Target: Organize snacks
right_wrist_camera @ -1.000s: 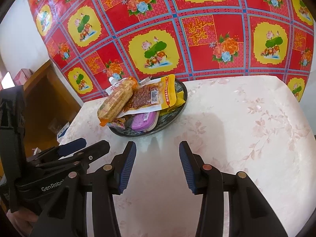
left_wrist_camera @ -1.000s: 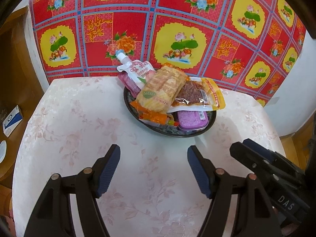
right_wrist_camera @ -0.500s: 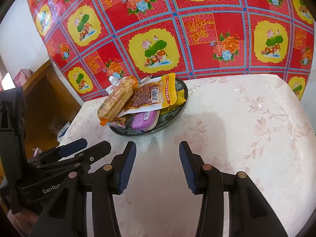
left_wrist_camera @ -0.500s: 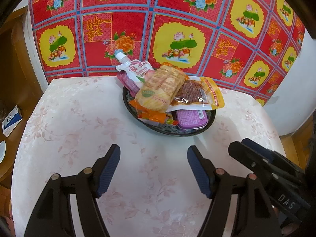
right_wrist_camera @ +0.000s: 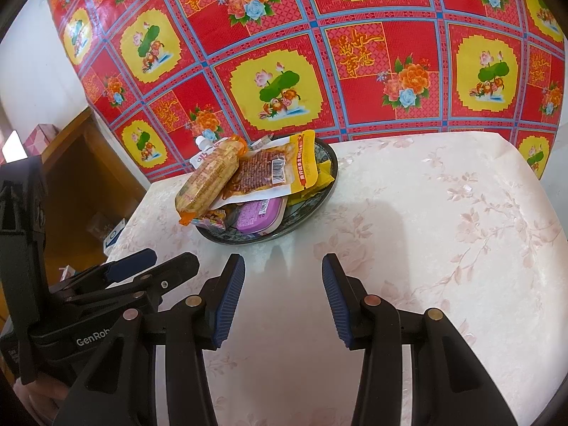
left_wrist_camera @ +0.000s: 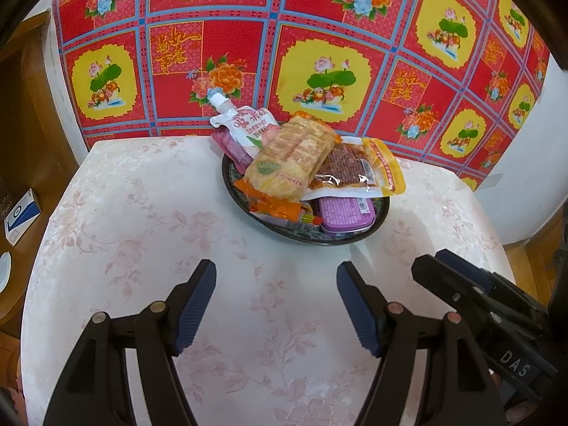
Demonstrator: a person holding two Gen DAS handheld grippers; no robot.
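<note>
A dark patterned plate (left_wrist_camera: 380, 218) sits at the back of the table, piled with snacks: a tan cracker pack (left_wrist_camera: 291, 156), a yellow-edged dried meat packet (left_wrist_camera: 351, 168), a purple tin (left_wrist_camera: 346, 211), a white spouted pouch (left_wrist_camera: 248, 124) and an orange wrapper (left_wrist_camera: 275, 206). The plate (right_wrist_camera: 312, 206) and the cracker pack (right_wrist_camera: 209, 181) also show in the right wrist view. My left gripper (left_wrist_camera: 277, 277) is open and empty, short of the plate. My right gripper (right_wrist_camera: 283, 269) is open and empty, just in front of the plate.
The table wears a white floral cloth (left_wrist_camera: 142, 220). A red and yellow flowered sheet (left_wrist_camera: 319, 53) hangs behind it. A wooden cabinet (right_wrist_camera: 81, 177) stands on the left, with a blue and white box (left_wrist_camera: 21, 214) low beside the table.
Both views have drawn back slightly from the plate. The snacks have not moved, and both grippers stay open.
</note>
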